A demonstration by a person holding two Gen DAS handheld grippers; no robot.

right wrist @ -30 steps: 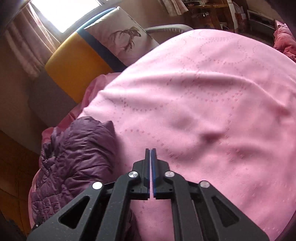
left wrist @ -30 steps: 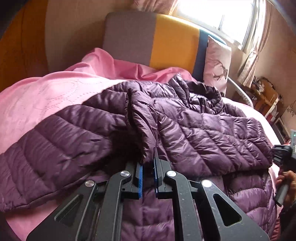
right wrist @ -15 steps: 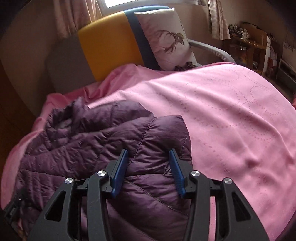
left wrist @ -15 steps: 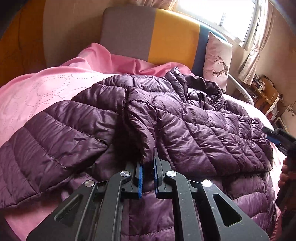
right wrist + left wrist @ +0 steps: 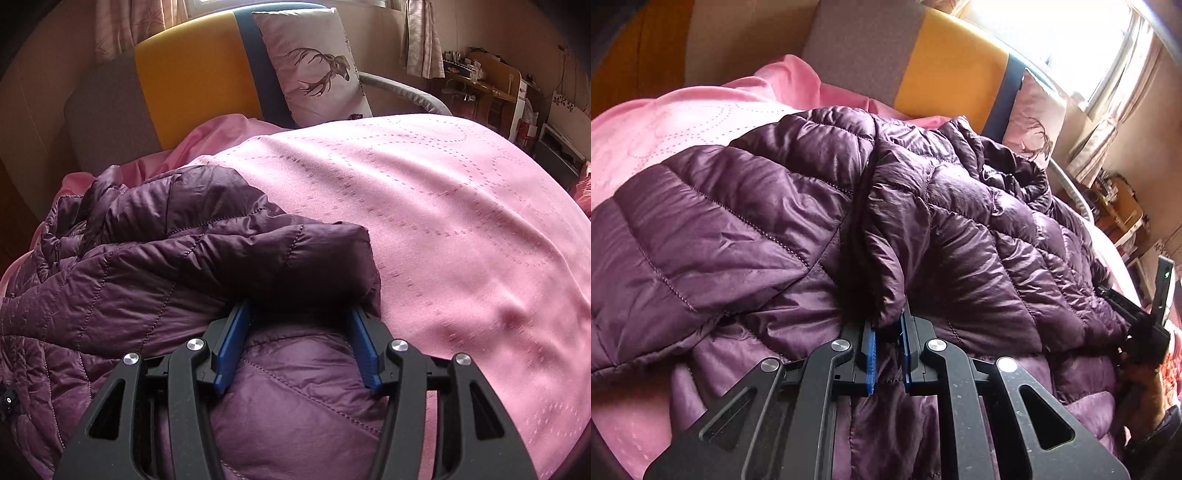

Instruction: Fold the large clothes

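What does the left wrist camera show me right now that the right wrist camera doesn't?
Only the left wrist view shows the left gripper shut on a fold of the jacket, plus the person's right hand at the far edge. Only the right wrist view shows the right gripper open, straddling the jacket's corner, and a wide bare stretch of pink bedspread. Both show the purple jacket, the bedspread, the headboard and the deer pillow.

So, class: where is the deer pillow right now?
In the right wrist view, the deer pillow stands top centre, leaning on the headboard beyond the pink bedspread.
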